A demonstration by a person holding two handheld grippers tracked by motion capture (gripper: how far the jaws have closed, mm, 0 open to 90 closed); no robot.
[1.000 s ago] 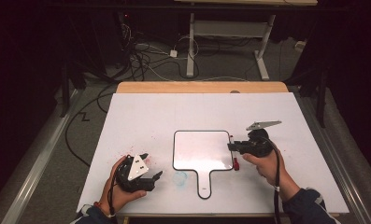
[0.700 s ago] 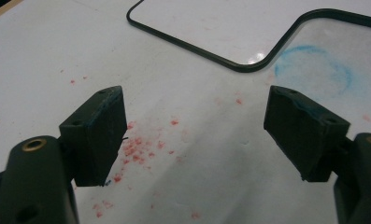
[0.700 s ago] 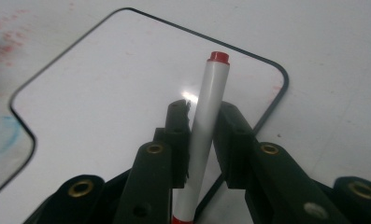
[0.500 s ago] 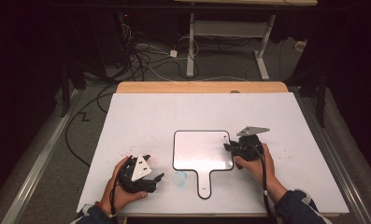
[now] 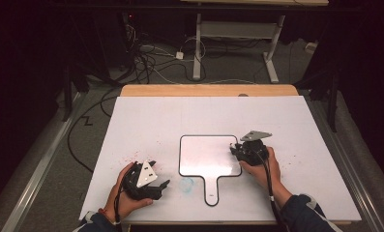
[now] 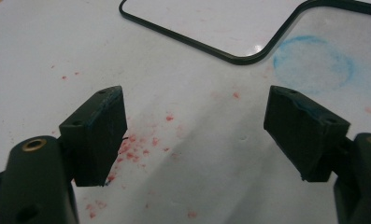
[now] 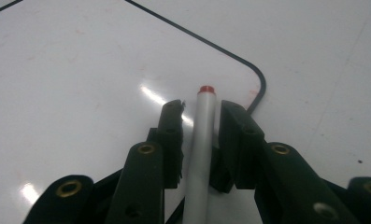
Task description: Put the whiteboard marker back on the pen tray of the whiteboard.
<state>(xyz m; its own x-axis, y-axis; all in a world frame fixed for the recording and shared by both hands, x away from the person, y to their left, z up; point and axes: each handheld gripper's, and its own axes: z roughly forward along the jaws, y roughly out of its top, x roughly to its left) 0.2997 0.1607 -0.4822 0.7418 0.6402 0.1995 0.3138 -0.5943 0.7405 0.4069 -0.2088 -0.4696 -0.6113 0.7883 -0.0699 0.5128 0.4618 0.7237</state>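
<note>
- White sheeting covers the one bench (image 5: pixel 146 125), whose wooden far edge shows beyond it; a single handled whiteboard (image 5: pixel 206 154) with a thin black rim lies flat near the person's side, its handle pointing toward the person.
- Two hands hold two tools: the left tongs (image 5: pixel 153 186) rest low on the bench to the left of the whiteboard's handle, the right tongs (image 5: pixel 237 150) sit at the whiteboard's right edge.
- One marker (image 7: pixel 201 140), grey-bodied with a red end, lies between the right tongs' jaws in the right gripper view, its red end pointing out past the jaw tips over the whiteboard, close to one rounded corner of the rim.
- The right tongs' jaws have just been opening; narrow gaps show on both sides of the marker, so the pads flank it without pressing on it.
- In the left gripper view the left tongs (image 6: pixel 195 135) stand spread wide, nothing between the two jaws, the bare bench beneath them.
- One faint blue ring-shaped smear (image 6: pixel 314 65) marks the sheet just beside the whiteboard's corner, and many small red specks (image 6: pixel 136 144) are scattered across the sheet near the left jaw.
- One cable trails from each tool toward the person's sleeves.
</note>
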